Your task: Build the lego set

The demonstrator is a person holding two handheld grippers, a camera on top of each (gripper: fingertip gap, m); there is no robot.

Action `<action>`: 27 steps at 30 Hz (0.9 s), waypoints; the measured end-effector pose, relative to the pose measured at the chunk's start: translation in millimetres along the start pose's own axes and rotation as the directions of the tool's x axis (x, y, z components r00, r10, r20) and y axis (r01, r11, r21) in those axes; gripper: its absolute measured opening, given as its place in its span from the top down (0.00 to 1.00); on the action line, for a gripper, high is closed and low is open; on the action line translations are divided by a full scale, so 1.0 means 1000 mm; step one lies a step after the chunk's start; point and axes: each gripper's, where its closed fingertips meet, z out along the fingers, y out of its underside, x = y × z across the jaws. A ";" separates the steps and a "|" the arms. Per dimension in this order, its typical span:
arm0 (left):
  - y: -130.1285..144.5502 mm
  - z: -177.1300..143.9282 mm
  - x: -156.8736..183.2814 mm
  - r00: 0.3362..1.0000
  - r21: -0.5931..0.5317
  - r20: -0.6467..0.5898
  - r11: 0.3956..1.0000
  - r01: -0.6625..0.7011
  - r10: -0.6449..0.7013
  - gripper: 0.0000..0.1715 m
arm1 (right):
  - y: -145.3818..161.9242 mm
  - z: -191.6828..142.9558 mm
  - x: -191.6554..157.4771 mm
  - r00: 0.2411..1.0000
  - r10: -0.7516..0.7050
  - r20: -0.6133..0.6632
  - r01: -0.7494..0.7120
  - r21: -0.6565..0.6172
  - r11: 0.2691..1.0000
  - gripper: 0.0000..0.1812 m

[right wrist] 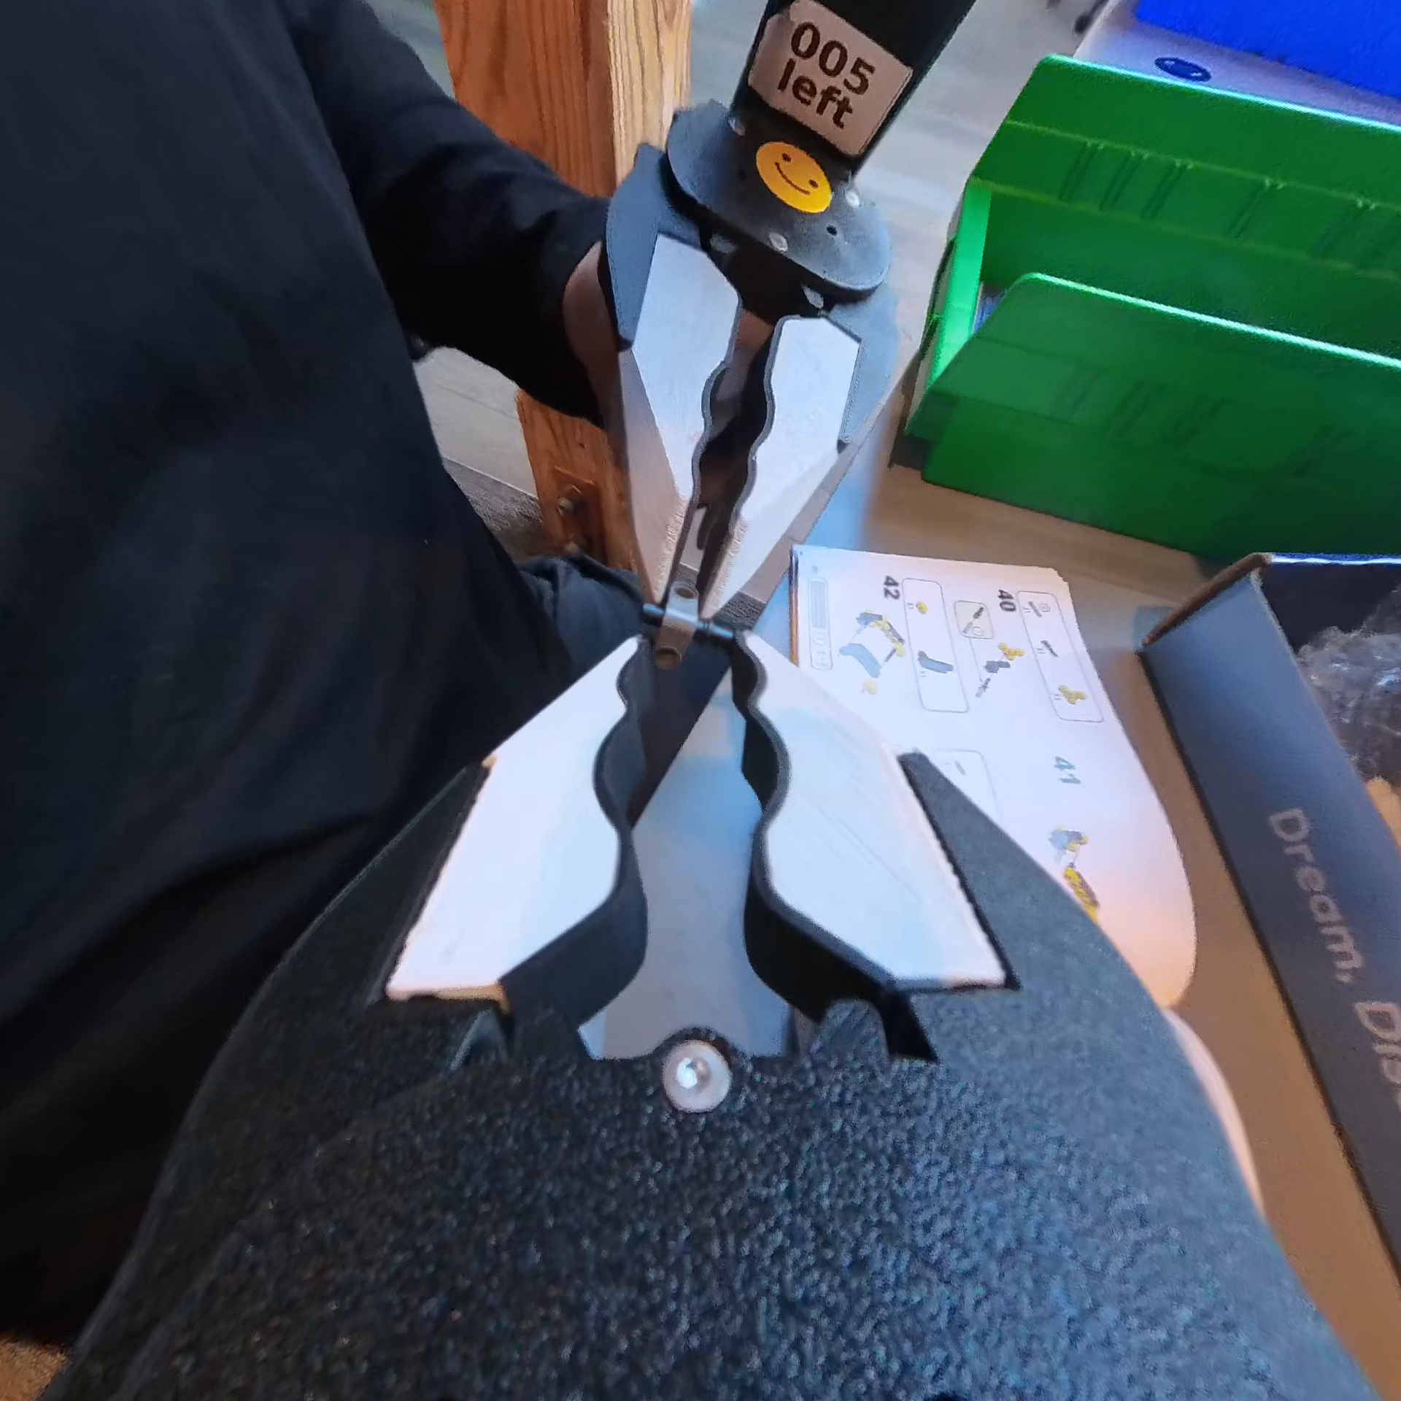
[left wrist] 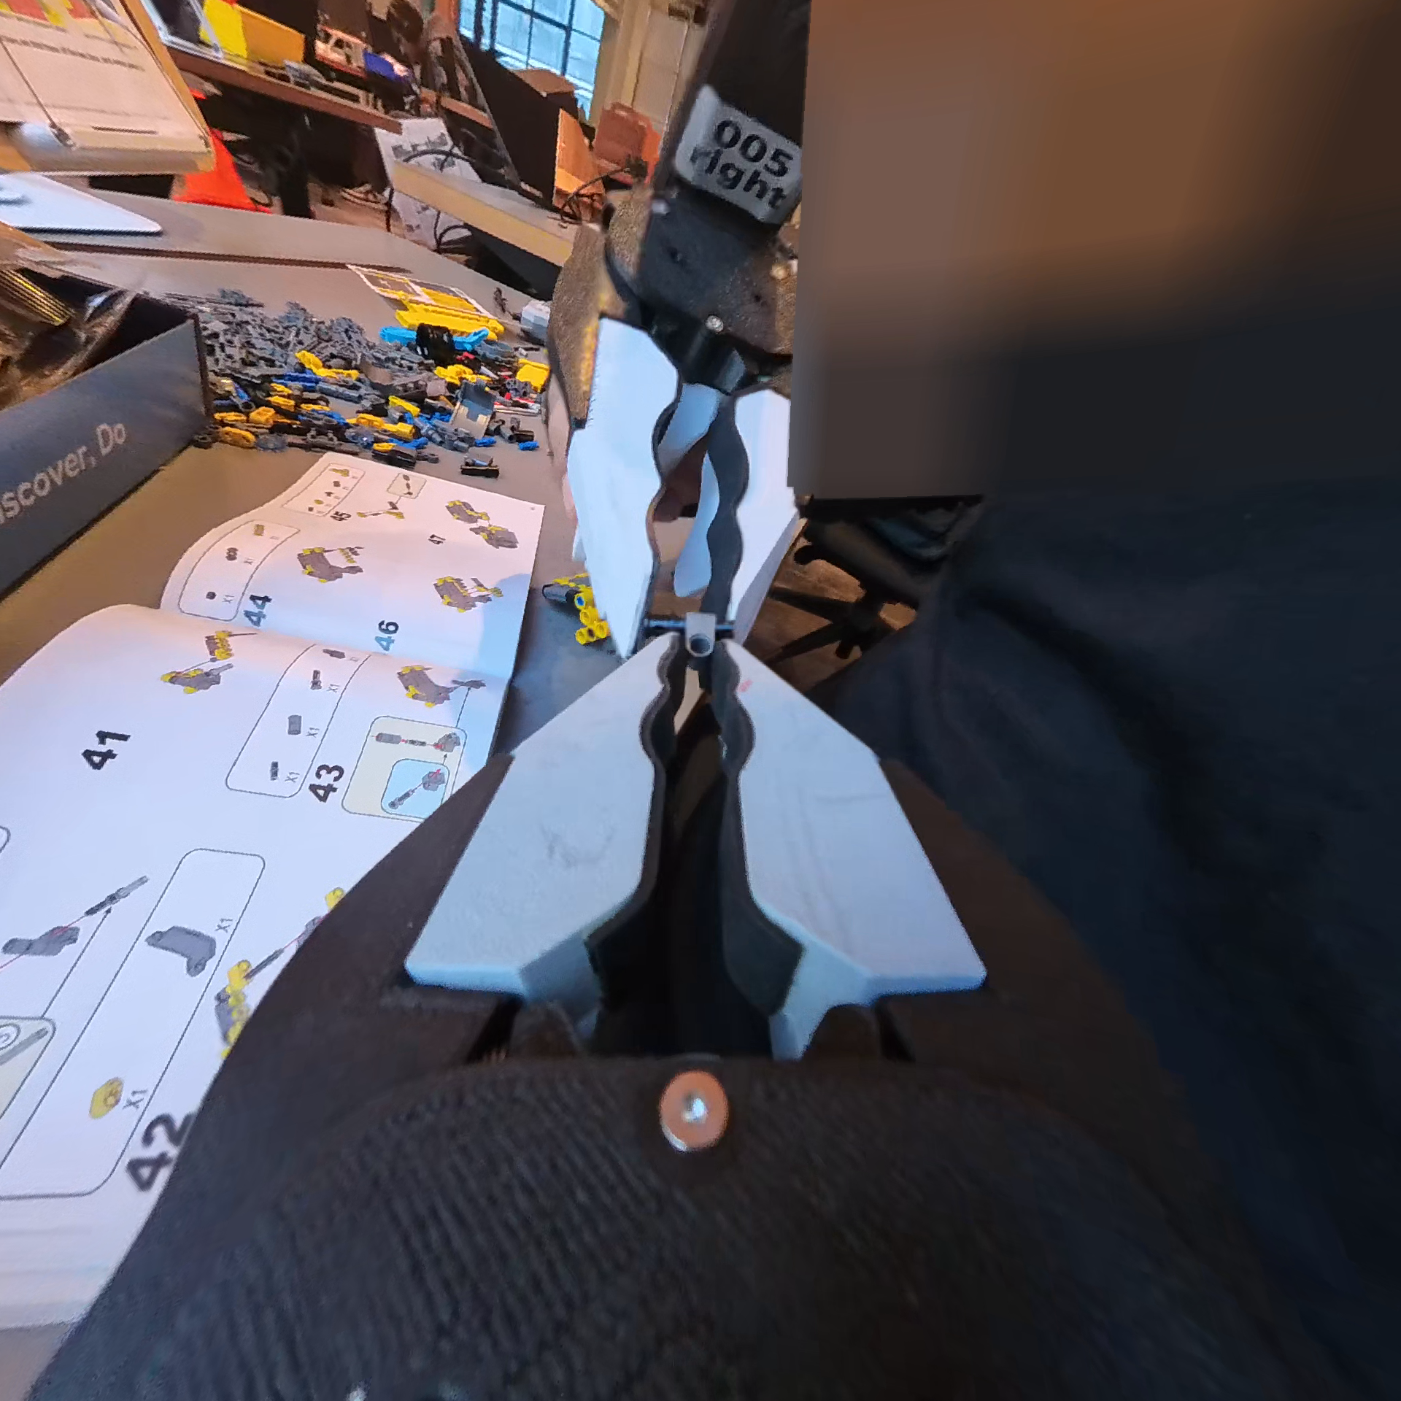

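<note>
**user1:** Left tongs (left wrist: pixel 694 658) fill the bottom of the left wrist view, tips nearly together and pinching a small grey connector (left wrist: pixel 698 635). Right tongs (left wrist: pixel 682 622) come in from the top, tip to tip with them, looks like they're clamped on the thin black axle (left wrist: pixel 658 626) running through that connector.

**user2:** Same from the other side. Right tongs (right wrist: pixel 686 644) look a bit wider at the base but the tips close on the axle (right wrist: pixel 652 612); left tongs (right wrist: pixel 686 595) grip the connector (right wrist: pixel 677 623) from above. My guess is both pieces are held up in the air, off the table (left wrist: pixel 265 485), so each tool can steady one piece while they're lined up.

**user1:** Yeah, so the part sits right between the two tip pairs, touching both. Can't tell how far the axle is seated.

**user2:** Around it: open manual (left wrist: pixel 227 758) on the table just to the left, loose pile of parts (left wrist: pixel 364 387) further back, dark box (right wrist: pixel 1289 872), green bins (right wrist: pixel 1175 341), and a person's dark sleeve (right wrist: pixel 455 265) behind the tools.
</note>
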 end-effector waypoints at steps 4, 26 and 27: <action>0.006 0.000 0.000 1.000 -0.025 0.021 0.999 -0.022 0.022 0.97 | 0.003 0.001 -0.003 0.999 -0.048 -0.006 0.048 -0.075 0.996 0.91; 0.050 0.009 -0.025 0.971 -0.052 0.239 0.998 -0.019 0.030 0.96 | 0.060 -0.095 0.008 0.794 0.339 -0.504 -0.418 -0.049 0.907 0.90; 0.051 0.009 -0.025 0.971 -0.050 0.237 0.999 -0.016 0.027 0.96 | 0.063 -0.097 0.009 0.781 0.347 -0.519 -0.430 -0.045 0.902 0.90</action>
